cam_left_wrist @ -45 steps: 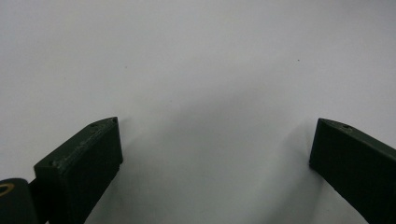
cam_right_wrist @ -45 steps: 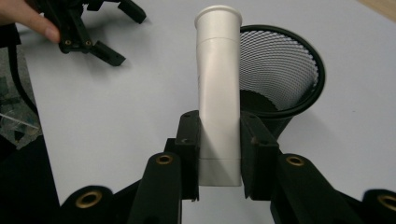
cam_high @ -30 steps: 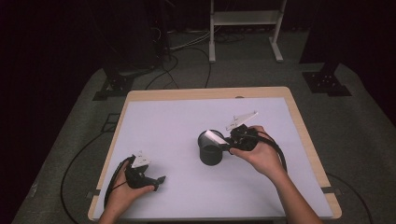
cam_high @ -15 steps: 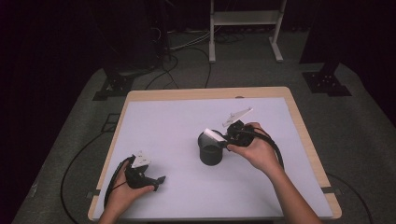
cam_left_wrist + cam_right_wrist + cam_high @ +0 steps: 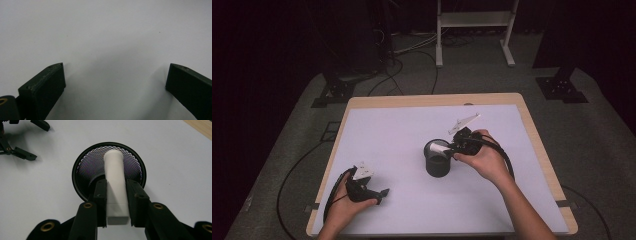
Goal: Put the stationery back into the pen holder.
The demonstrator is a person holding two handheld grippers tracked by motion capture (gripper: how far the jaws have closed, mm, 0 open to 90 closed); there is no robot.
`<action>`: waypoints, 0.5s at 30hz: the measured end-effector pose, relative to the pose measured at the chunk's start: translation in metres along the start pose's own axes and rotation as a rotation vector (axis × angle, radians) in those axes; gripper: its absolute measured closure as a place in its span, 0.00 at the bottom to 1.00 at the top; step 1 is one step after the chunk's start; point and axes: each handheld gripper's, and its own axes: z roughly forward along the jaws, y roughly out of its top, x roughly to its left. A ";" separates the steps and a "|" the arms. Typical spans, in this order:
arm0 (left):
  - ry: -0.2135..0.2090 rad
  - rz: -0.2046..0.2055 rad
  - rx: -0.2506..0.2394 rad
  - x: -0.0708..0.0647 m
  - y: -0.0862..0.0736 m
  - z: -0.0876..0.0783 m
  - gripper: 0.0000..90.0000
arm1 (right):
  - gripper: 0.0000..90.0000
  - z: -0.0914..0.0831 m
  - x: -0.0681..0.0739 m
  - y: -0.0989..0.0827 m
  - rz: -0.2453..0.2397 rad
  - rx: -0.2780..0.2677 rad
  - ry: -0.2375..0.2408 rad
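White tube [image 5: 115, 185] clamped between black jaws of the right gripper [image 5: 116, 195], above a black wire-mesh cup [image 5: 109, 170] with fine diamond weave. Pale lilac-white surface [image 5: 402, 135] edged in light wood. Left gripper [image 5: 113, 82] black too, with brass-coloured rivets on both.

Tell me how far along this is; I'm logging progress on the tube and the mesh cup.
Done: the right gripper is shut on the white tube and holds it over the black mesh cup. In hand: its tip is at the cup's mouth. Left: lowering and releasing it. The left gripper rests open on the table.
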 end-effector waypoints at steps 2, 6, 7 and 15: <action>0.000 0.002 0.000 0.000 0.000 0.000 0.02 | 0.78 0.000 0.000 0.001 -0.002 -0.001 0.002; 0.001 0.000 -0.001 0.000 0.000 0.000 0.02 | 0.78 0.003 0.000 0.003 -0.006 -0.001 0.004; 0.001 0.000 -0.001 0.000 0.000 0.000 0.02 | 0.78 0.003 0.001 0.004 -0.004 0.000 0.004; 0.000 0.002 0.000 0.000 0.000 0.000 0.02 | 0.78 0.010 0.000 0.011 -0.007 0.004 0.011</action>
